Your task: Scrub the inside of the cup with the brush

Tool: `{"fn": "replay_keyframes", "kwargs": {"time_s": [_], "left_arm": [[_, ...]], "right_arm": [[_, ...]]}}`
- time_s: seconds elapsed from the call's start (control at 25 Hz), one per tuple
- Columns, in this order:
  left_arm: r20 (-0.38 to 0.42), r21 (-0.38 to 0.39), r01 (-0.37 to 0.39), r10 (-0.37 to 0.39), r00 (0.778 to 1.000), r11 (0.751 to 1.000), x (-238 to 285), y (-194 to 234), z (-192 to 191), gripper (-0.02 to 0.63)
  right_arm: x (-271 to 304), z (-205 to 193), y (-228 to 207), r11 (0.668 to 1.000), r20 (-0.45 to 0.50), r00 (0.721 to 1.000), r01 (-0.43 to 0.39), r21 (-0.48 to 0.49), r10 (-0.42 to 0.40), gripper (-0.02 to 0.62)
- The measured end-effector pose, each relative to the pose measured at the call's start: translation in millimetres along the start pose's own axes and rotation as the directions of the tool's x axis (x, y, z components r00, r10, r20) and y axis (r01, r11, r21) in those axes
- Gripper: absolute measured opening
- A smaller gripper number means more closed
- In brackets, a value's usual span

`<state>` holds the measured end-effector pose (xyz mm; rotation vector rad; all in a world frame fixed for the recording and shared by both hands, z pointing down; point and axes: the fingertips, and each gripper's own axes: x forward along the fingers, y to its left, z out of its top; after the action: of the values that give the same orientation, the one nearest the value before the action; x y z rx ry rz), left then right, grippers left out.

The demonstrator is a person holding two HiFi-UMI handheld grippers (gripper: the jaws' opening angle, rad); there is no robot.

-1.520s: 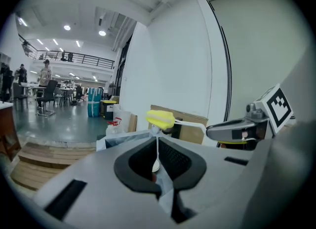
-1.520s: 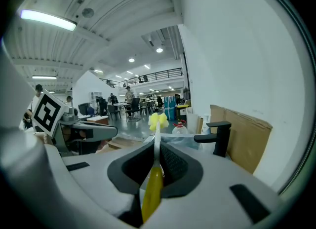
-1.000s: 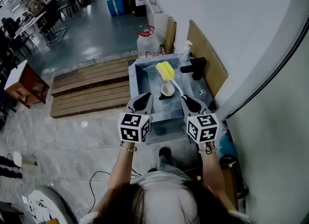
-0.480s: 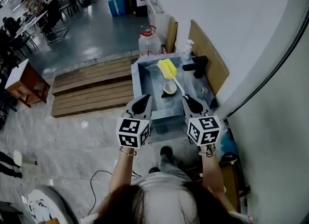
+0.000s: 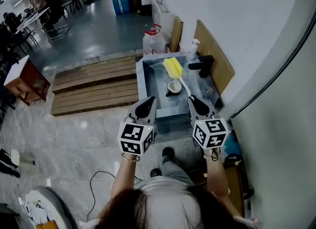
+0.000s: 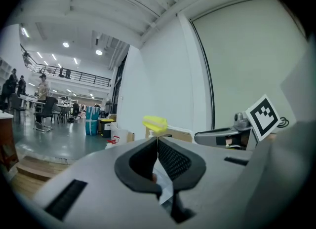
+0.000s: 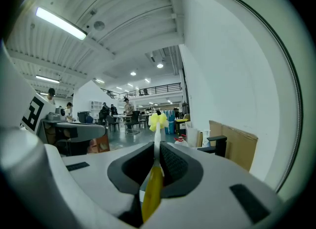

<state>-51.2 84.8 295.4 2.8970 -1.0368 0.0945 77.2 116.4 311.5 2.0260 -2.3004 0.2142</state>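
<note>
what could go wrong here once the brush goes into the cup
1. The cup stands loose in the sink; the left gripper is shut on nothing, apart from it, so the brush may tip or slide it.
2. The right gripper holds the brush far back on its handle, so the head may swing and miss the cup.

Around the sink [image 5: 157,82]
The gray sink has a black tap [image 5: 201,66] and a white soap bottle [image 5: 193,49] at its back. A clear jug [image 5: 153,41] stands behind it, wooden boards [image 5: 94,87] lie beside it, and a brown cardboard sheet [image 5: 215,62] stands by the wall [image 5: 237,20].
</note>
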Motion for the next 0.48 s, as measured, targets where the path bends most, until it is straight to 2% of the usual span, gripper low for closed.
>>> {"fn": "replay_keyframes", "kwargs": {"time_s": [0.48], "left_arm": [[0.017,0.004,0.014,-0.014,1.000,1.000,-5.8,-12.7,2.4,0.011]], "right_arm": [[-10.1,-0.5,1.3,1.000,0.008,1.000,0.005,0.006,-0.005,0.052]]}}
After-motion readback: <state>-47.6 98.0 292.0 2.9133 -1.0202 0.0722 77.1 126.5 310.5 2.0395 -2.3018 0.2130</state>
